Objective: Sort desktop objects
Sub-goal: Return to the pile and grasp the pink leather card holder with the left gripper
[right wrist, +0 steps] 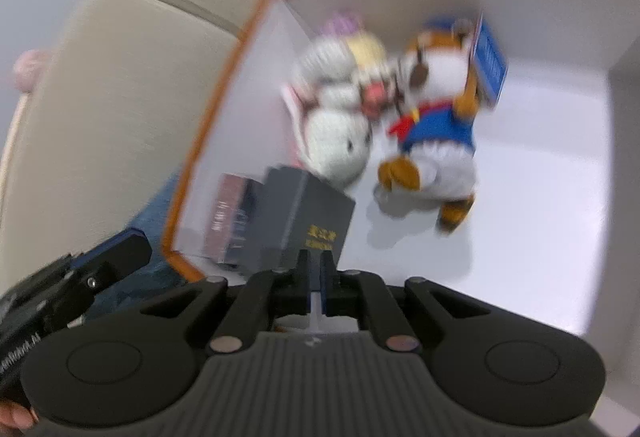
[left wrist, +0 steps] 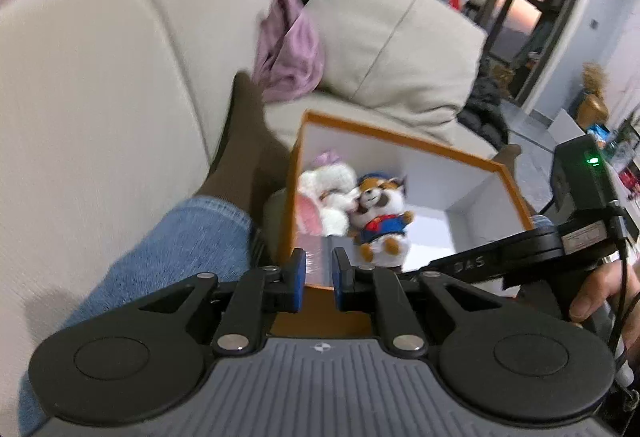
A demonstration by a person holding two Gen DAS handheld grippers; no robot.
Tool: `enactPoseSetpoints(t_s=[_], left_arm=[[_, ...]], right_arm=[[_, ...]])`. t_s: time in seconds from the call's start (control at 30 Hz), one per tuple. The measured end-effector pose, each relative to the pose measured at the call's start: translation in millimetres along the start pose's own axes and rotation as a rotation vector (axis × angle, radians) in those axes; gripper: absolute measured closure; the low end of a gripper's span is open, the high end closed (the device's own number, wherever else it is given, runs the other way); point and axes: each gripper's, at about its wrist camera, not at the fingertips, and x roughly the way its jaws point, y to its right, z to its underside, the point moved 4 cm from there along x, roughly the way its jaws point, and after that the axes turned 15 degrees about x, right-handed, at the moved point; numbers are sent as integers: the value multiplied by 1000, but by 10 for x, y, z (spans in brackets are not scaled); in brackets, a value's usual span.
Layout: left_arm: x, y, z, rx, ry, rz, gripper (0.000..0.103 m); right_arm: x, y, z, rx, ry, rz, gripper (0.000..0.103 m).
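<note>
An orange box (left wrist: 400, 141) with a white inside stands on the sofa. A white rabbit plush (left wrist: 328, 197) and a fox plush in blue clothes (left wrist: 382, 217) lie in it. My left gripper (left wrist: 320, 273) hovers over the box's near wall, its blue pads a little apart with nothing between them. In the right wrist view the box (right wrist: 208, 141) also holds a dark grey carton with gold lettering (right wrist: 308, 213), a pinkish carton (right wrist: 224, 221) and a small blue packet (right wrist: 490, 65) beside the rabbit (right wrist: 336, 117) and the fox (right wrist: 436, 109). My right gripper (right wrist: 316, 261) is shut and empty just above the grey carton.
A beige sofa (left wrist: 100, 97) and its cushion (left wrist: 400, 37) surround the box, with a pink cloth (left wrist: 288, 49) behind. A person's jeans leg (left wrist: 168, 257) and brown sock (left wrist: 240, 141) lie left of the box. A hand (left wrist: 596, 293) holds the other tool at right.
</note>
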Motion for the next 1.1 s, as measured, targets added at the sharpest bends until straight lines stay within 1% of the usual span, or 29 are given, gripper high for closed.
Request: enactPoseSetpoints(t_s=[0.03, 0.1, 0.13, 0.17, 0.2, 0.23, 0.27, 0.3, 0.4, 0.43, 0.5, 0.57, 0.67, 0.73, 0.83, 0.9, 0.93, 0.97, 1.03, 1.07, 1.1], left_arm=[[-56, 49, 1, 18, 8, 5, 89], [-144, 157, 19, 47, 4, 45, 89], [-174, 204, 47, 55, -4, 69, 89], [-195, 253, 83, 69, -18, 97, 88], [-205, 315, 133, 94, -40, 130, 87], [-207, 367, 188, 116, -59, 154, 82], [-201, 412, 255, 139, -80, 174, 74], [-182, 477, 342, 173, -114, 205, 70], [-83, 586, 569, 230, -203, 252, 52], [-47, 607, 631, 242, -226, 266, 44], [39, 622, 765, 242, -277, 294, 43], [168, 637, 882, 238, -333, 319, 40], [368, 674, 1036, 245, -410, 306, 39], [456, 664, 1125, 233, -445, 303, 39], [556, 688, 1218, 252, -479, 283, 37], [629, 715, 1273, 264, -500, 275, 31], [682, 732, 1299, 275, -510, 288, 21], [713, 750, 1316, 279, -518, 306, 18], [765, 761, 1345, 252, -533, 335, 17], [780, 768, 1347, 242, -536, 339, 15], [789, 767, 1342, 241, -538, 337, 15]], right_arm=[[-287, 100, 65, -24, 42, -16, 93], [-490, 61, 153, -58, 131, -51, 84], [-562, 63, 174, -71, 171, -63, 74], [-690, 78, 251, -95, 210, -74, 67], [-767, 85, 333, -116, 235, -83, 66], [-892, 53, 403, -130, 249, -86, 65], [-999, 81, 478, -142, 251, -88, 65], [-1092, 82, 552, -147, 250, -90, 65], [-1073, 233, 778, -157, 263, -69, 63], [-1059, 291, 861, -155, 270, -52, 59], [-1055, 390, 999, -147, 272, -29, 58], [-1025, 492, 1152, -138, 247, -21, 58], [-933, 598, 1325, -133, 193, 1, 58], [-886, 677, 1414, -121, 168, 18, 58], [-842, 757, 1465, -95, 153, 19, 58], [-826, 774, 1462, -89, 154, 22, 58], [-818, 778, 1457, -88, 154, 23, 58], [-821, 782, 1460, -87, 152, 24, 58], [-782, 780, 1461, -89, 142, 27, 58], [-767, 779, 1465, -90, 136, 27, 58], [-742, 783, 1472, -89, 127, 28, 58]])
